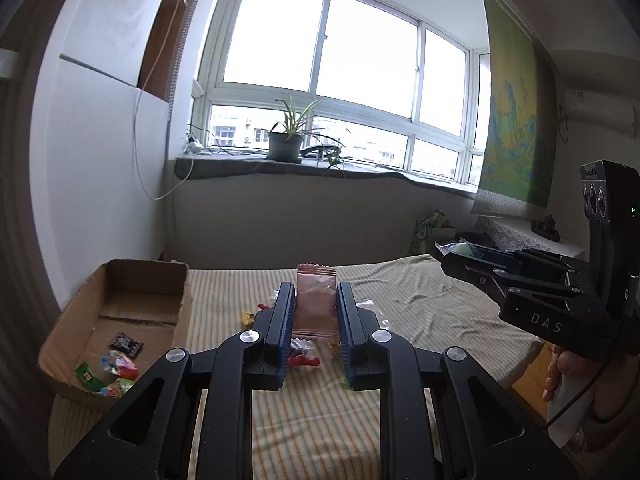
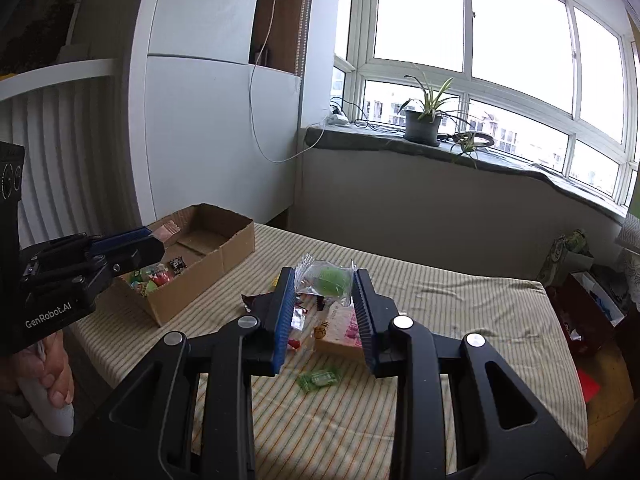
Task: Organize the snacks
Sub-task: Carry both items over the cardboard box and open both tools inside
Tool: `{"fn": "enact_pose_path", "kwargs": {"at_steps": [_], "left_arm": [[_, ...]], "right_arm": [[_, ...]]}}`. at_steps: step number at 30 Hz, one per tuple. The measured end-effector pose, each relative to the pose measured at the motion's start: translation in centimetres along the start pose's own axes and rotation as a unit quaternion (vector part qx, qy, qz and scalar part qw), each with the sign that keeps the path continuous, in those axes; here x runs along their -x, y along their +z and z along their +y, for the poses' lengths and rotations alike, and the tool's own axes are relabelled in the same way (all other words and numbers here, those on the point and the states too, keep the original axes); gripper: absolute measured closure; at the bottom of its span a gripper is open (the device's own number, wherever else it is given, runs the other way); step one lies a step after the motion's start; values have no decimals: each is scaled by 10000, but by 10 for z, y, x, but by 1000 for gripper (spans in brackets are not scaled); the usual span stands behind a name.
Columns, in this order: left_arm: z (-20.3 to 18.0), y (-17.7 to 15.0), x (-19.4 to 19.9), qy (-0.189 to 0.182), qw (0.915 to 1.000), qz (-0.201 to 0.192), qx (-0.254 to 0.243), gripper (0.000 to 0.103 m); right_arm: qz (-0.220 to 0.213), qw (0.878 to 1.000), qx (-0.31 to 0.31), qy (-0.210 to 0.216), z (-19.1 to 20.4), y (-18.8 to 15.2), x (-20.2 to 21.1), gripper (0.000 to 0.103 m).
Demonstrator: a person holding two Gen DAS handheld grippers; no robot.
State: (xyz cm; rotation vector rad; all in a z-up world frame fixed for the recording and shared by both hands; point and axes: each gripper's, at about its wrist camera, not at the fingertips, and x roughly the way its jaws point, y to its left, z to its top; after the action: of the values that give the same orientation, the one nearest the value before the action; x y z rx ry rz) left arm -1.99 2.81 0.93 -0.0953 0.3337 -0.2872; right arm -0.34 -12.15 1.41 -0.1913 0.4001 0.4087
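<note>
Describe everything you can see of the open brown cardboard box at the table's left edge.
The open brown cardboard box is shallow, rectangular and lidless, with worn, creased walls and a flap seam across its floor. It rests flat on the striped cloth beside the white cabinet. Several small wrapped snacks lie at its near end; the far end is bare. In these views neither gripper appears to touch it.

Left wrist view: looks along own fingers, tilted slightly down over striped table (image 1: 420, 304) toward window (image 1: 328, 64). Right wrist view: same, angled more leftward. Shared: table, cardboard box (image 1: 120, 312) (image 2: 208, 264), window, potted plant (image 1: 286, 136) (image 2: 424, 120).
</note>
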Motion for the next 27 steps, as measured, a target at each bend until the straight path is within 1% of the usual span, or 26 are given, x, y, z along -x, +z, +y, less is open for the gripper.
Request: {"fn": "enact_pose_path", "kwargs": {"at_steps": [4,8,13,16,18,20,27], "left_arm": [[38,-7,2,296,9992,34,249,84],[81,-13,9,721,9962,56,484,84],[134,-26,22,1317,9875,147,849,84],[161,-33,28,1588,9803,211,1156,84],[173,-35,30,1686,9771,239,1276,84],[178,-36,29,1733,9761,271,1286,84],[183,-34,1,1608,9788,432,1193,84]], "right_arm": [[183,9988,224,390,38,7,-35,73],[318,9942,471,911,84,15,-74,73],[388,9837,752,1588,144,26,-116,73],[387,9782,819,1869,166,31,-134,73],[410,9763,808,1967,172,32,-145,73],[447,9752,791,2016,173,33,-154,73],[650,9737,749,2052,169,26,-189,73]]}}
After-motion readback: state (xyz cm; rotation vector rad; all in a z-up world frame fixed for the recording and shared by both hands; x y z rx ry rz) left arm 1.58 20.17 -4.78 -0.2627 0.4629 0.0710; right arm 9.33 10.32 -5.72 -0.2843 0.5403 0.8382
